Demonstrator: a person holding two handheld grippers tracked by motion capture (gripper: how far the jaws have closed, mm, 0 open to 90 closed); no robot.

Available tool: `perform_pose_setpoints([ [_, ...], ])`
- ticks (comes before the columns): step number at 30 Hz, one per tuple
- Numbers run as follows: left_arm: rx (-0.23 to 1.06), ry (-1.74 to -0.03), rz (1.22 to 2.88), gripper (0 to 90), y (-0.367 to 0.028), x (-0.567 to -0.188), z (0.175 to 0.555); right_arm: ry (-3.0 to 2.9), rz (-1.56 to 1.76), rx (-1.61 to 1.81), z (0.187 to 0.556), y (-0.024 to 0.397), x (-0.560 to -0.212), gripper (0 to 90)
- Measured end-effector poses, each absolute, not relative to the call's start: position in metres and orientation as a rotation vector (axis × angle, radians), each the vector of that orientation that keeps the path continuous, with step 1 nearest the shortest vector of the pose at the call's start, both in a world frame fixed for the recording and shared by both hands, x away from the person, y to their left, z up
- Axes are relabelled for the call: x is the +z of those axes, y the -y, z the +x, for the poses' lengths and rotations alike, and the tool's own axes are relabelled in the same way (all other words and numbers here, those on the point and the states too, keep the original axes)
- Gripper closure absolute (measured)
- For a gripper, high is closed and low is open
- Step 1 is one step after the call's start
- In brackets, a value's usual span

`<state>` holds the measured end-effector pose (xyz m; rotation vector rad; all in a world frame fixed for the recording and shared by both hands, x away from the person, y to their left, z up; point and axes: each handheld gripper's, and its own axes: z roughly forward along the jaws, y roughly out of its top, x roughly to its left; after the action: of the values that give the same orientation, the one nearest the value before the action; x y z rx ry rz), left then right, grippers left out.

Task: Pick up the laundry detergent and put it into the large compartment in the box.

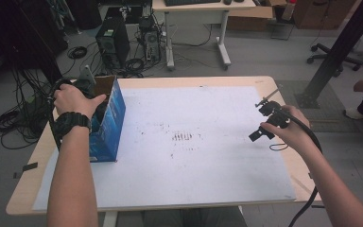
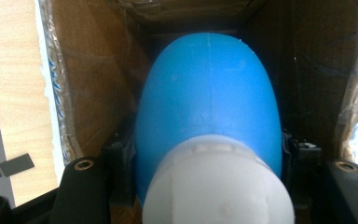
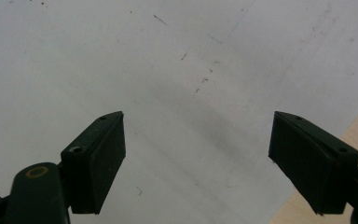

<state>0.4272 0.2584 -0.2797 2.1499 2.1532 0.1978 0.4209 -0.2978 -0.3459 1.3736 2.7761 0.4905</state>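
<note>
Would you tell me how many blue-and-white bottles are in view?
1. The blue bottle with a white cap sits clamped in the left claw, inside the cardboard box at the table's left edge. The box may hide more.

Grippers: you're holding two [image 1: 81,84] [image 1: 268,124]
Blue cardboard box [image 1: 114,113]: you're seeing one
Blue-and-white bottle [image 2: 208,116]: you're gripping one

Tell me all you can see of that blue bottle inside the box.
The bottle looks like smooth plastic: a rounded blue body with a faint seam down its middle and a white ribbed cap facing the camera. It sits inside a cardboard box, blue outside and brown inside, at the table's left edge. The left gripper has its black jaws shut on the blue body's sides. Its far end is hidden.
</note>
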Motion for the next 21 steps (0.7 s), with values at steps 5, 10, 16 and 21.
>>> perform_pose_setpoints([
  [5,0.199,-2.149,2.156,37.4,-0.2585,-0.2804,0.4272,-2.776,1.373,0.493,0.4207,0.2982,-0.3459,18.8],
  [10,0.202,-2.148,2.157,37.3,-0.2584,-0.2813,0.4272,-2.776,1.373,0.491,0.4203,0.2982,-0.3466,18.8],
  [16,0.202,-2.146,2.156,37.3,-0.2584,-0.2815,0.4276,-2.773,1.377,0.493,0.4200,0.2998,-0.3465,18.8],
  [21,0.202,-2.139,2.162,37.1,-0.2575,-0.2817,0.4281,-2.774,1.380,0.495,0.4199,0.3005,-0.3476,18.7],
])
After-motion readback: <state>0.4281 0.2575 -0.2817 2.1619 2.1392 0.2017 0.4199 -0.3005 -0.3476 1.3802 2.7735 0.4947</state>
